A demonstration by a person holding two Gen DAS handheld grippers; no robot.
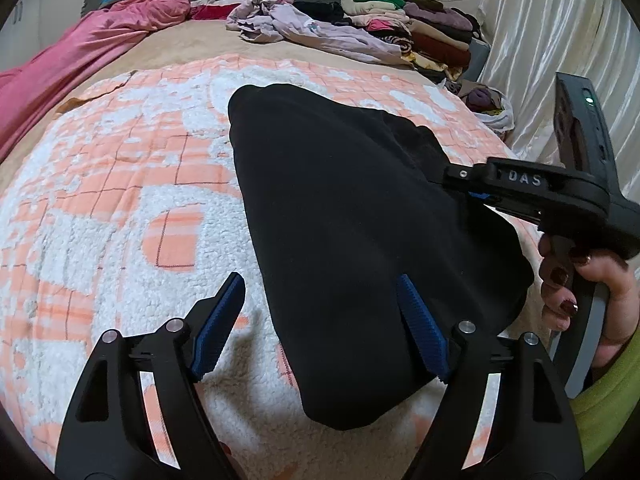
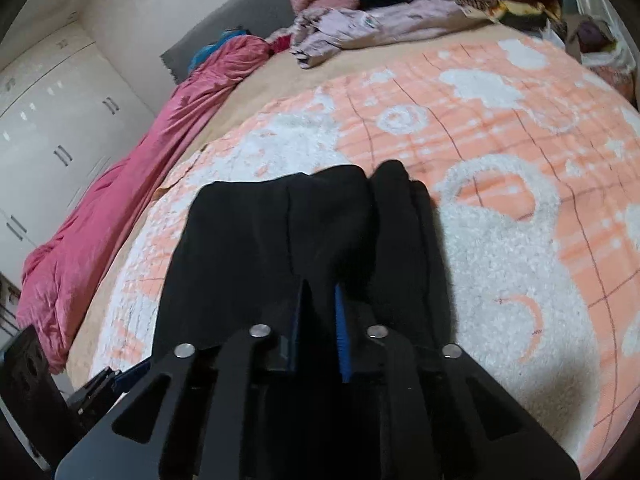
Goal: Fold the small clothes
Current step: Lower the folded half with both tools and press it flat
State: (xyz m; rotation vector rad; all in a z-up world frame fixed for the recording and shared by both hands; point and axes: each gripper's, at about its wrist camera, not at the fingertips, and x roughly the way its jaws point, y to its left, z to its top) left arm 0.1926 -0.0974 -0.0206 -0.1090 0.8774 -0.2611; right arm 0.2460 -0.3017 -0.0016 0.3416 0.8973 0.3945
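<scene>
A black garment (image 1: 360, 216) lies on the peach-and-white fleece blanket (image 1: 120, 200). My left gripper (image 1: 320, 320) is open; its right finger is over the garment's near left part, its left finger over the blanket. My right gripper (image 1: 452, 184) comes in from the right and is shut on the garment's right edge. In the right wrist view the right gripper (image 2: 320, 312) pinches a fold of the black garment (image 2: 260, 240) between its blue pads. The left gripper's body shows at the lower left (image 2: 92, 392).
A pink bedcover (image 1: 80, 52) lies along the left of the bed. A lilac garment (image 1: 304, 28) and a stack of folded clothes (image 1: 424, 28) sit at the far end. A white curtain (image 1: 560, 40) hangs at the right. White wardrobe doors (image 2: 52, 128) stand left.
</scene>
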